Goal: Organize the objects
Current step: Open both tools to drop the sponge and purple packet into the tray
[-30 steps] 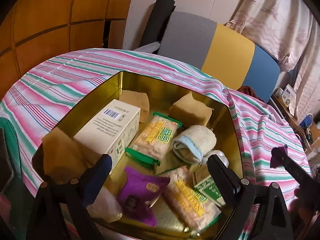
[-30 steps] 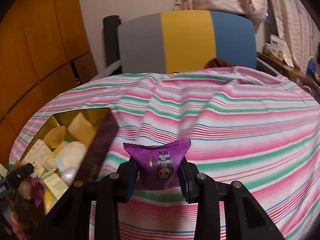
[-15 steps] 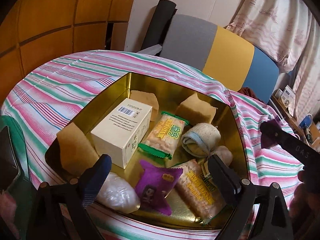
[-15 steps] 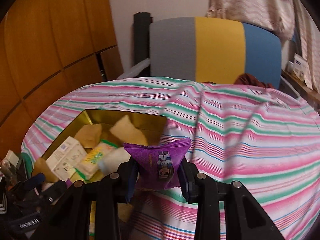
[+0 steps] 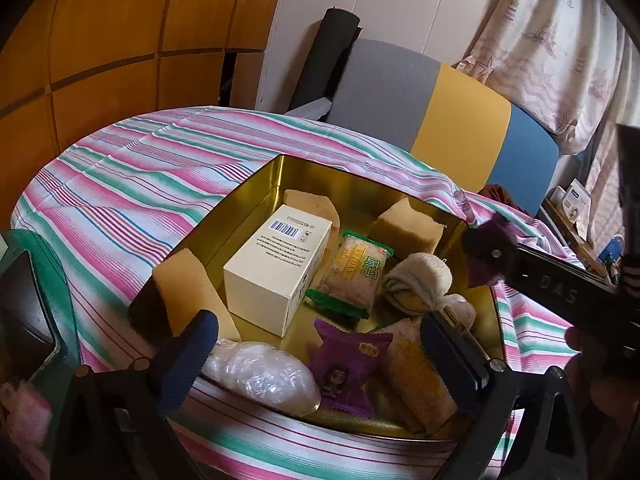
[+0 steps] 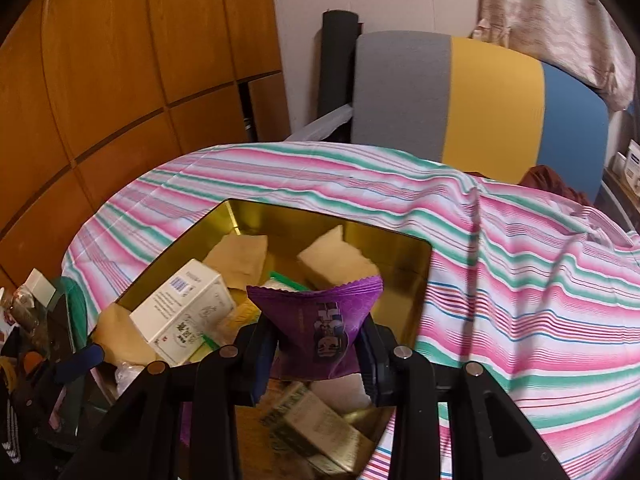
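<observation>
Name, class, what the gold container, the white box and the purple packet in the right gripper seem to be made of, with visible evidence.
Gold container: probably metal tin, since its glossy walls mirror the contents. White box: likely matte cardboard, with crisp folded edges and a printed barcode. Purple packet: apparently thin plastic or foil film, with a crimped zigzag edge and slight sheen.

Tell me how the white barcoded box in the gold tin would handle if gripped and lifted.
The white box has flat sides and crisp edges, so it probably stays stiff between pads. It looks like thin card, likely light, though its contents are hidden. It lies on its long side in the gold tin, so a push should slide it rather than tip it.
</observation>
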{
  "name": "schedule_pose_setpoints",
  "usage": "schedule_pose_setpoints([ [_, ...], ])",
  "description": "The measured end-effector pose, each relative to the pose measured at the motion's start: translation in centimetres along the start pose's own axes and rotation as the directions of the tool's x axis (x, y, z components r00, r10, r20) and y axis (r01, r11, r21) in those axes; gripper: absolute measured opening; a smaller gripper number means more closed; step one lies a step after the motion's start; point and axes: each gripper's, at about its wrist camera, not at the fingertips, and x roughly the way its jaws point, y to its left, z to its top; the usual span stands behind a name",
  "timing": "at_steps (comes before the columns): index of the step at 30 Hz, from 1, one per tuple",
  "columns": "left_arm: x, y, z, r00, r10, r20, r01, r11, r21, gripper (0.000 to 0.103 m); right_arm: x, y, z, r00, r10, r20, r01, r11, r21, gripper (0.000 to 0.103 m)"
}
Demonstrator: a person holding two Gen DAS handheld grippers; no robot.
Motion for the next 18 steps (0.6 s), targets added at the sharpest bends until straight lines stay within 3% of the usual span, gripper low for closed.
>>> schedule_pose_setpoints([
  [9, -1.1, -0.4, 0.1, 0.999, -0.048, 0.020, 0.047, 0.998, 0.032, 0.103, 3.5, 1.4, 1.9, 0.993, 0.075, -0.092, -0.075, 0.997, 0.004, 0.035],
  [18, -1.4, 1.0, 0.0, 1.000, -0.016, 0.006, 0.016, 1.000, -0.011, 0.103, 8.2, 2.8, 4.1, 0.980, 0.106, -0.170, -0.111, 0.994, -0.023, 0.035],
])
